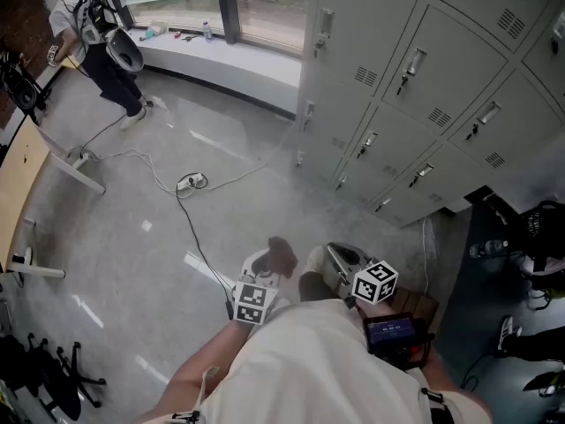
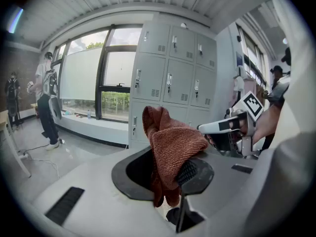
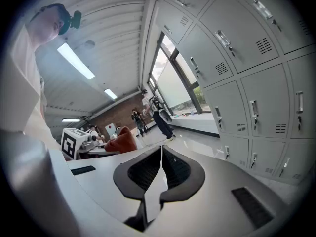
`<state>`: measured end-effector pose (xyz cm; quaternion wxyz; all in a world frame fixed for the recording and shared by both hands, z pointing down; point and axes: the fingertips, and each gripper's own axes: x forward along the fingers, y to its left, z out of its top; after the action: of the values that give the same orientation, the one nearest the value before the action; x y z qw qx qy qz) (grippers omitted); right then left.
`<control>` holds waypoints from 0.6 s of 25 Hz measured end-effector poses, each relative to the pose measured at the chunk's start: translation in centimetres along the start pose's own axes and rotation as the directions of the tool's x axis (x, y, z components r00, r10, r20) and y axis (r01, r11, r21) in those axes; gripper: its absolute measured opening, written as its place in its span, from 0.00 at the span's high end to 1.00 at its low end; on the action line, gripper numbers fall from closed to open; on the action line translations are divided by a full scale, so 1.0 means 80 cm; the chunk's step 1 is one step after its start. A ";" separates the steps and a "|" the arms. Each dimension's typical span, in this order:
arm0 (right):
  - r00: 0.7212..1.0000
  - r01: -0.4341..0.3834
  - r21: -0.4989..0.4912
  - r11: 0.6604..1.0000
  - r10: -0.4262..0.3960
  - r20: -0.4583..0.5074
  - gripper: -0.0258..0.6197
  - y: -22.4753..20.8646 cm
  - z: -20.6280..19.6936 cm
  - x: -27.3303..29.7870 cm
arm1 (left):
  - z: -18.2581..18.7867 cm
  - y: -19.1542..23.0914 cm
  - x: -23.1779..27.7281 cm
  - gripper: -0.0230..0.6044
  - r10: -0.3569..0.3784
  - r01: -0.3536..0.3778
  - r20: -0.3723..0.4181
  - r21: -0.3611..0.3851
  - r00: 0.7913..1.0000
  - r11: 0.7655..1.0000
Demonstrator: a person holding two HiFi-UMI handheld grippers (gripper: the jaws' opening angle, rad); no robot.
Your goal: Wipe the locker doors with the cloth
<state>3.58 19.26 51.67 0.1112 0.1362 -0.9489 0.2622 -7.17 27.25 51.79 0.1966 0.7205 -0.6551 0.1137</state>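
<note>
A pale short-sleeved shirt on the person was seen nearest, at 6 o'clock in the head view, with both tongs held just beyond it above the polished grey floor. The left tongs were clamped on a rust-red knitted cloth. It was bunched between the two pads and draped over them, with a fold hanging below. The right tongs were pressed together to a thin slit, and nothing was held between them. In the head view the right tongs were placed just beside the left, at its 3 o'clock, and apart from the cloth. The pale grey metal locker doors were seen from 12 to 3 o'clock in the head view, each fitted with a handle and vent slots, well apart from the cloth and from both tongs. A white cable with a power strip was laid across the floor at 10 o'clock from the tongs. Another person in dark trousers was seen at 11 o'clock, near a low window sill.
</note>
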 end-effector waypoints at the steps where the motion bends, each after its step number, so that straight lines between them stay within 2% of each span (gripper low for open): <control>1: 1.000 -0.017 0.006 1.000 0.017 -0.001 0.93 -0.002 0.004 0.012 | -0.001 0.009 0.002 0.84 0.015 -0.015 -0.016 -0.001 1.000 1.000; 6: 0.997 -0.082 -0.005 0.997 0.081 -0.009 0.93 -0.028 0.047 0.063 | 0.021 0.041 0.039 0.84 0.066 -0.066 -0.054 -0.001 0.996 0.998; 15: 0.995 -0.095 0.011 0.995 0.095 -0.013 0.93 -0.118 0.103 0.097 | 0.087 0.048 0.147 0.84 0.054 -0.051 -0.058 0.054 0.997 0.997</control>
<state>-1.86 5.53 51.35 0.1043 0.0896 -0.9521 0.2731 -10.29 13.42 51.01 0.1939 0.7043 -0.6646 0.1571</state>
